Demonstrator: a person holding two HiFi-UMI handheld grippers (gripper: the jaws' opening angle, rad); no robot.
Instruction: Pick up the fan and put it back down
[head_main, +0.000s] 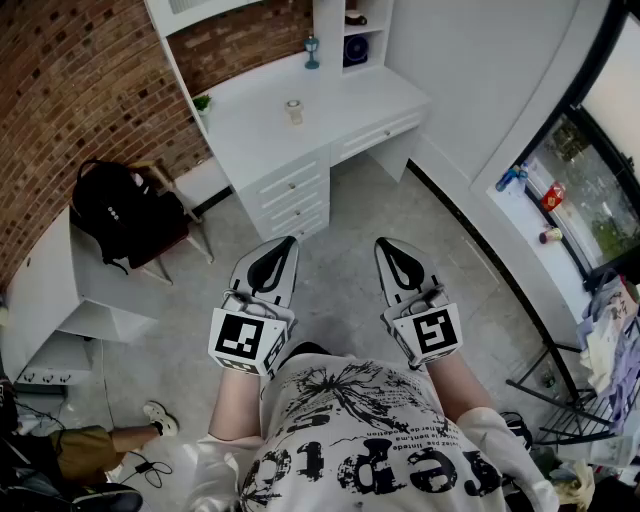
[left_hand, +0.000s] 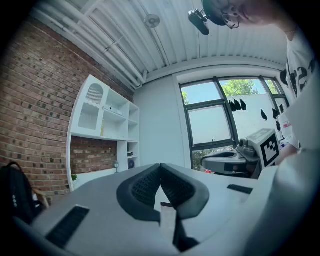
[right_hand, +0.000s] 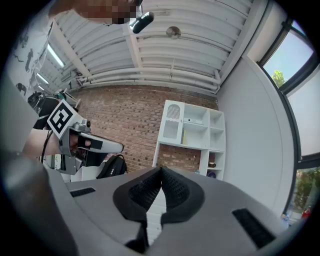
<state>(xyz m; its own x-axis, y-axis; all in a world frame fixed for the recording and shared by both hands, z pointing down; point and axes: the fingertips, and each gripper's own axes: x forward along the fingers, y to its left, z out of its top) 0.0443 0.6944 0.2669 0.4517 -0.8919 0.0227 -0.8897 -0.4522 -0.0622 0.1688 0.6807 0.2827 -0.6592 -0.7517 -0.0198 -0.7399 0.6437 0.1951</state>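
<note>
1. Both the left tool (head_main: 283, 243) and the right tool (head_main: 385, 245) have their jaws together on nothing.
2. Well ahead, the likely fan (head_main: 312, 50), small and upright, stands at the back edge of the table (head_main: 250, 120), slightly nearer the left tool.

Brick wall (head_main: 60, 90), white desk (head_main: 250, 125), grey floor (head_main: 350, 200), window (head_main: 595, 185) right.

Fan (head_main: 293, 110): looked like the small pale item standing upright on the white desk (head_main: 250, 125), well ahead of left gripper (head_main: 289, 242) and right gripper (head_main: 381, 243), touching neither. Too small for detail.
</note>
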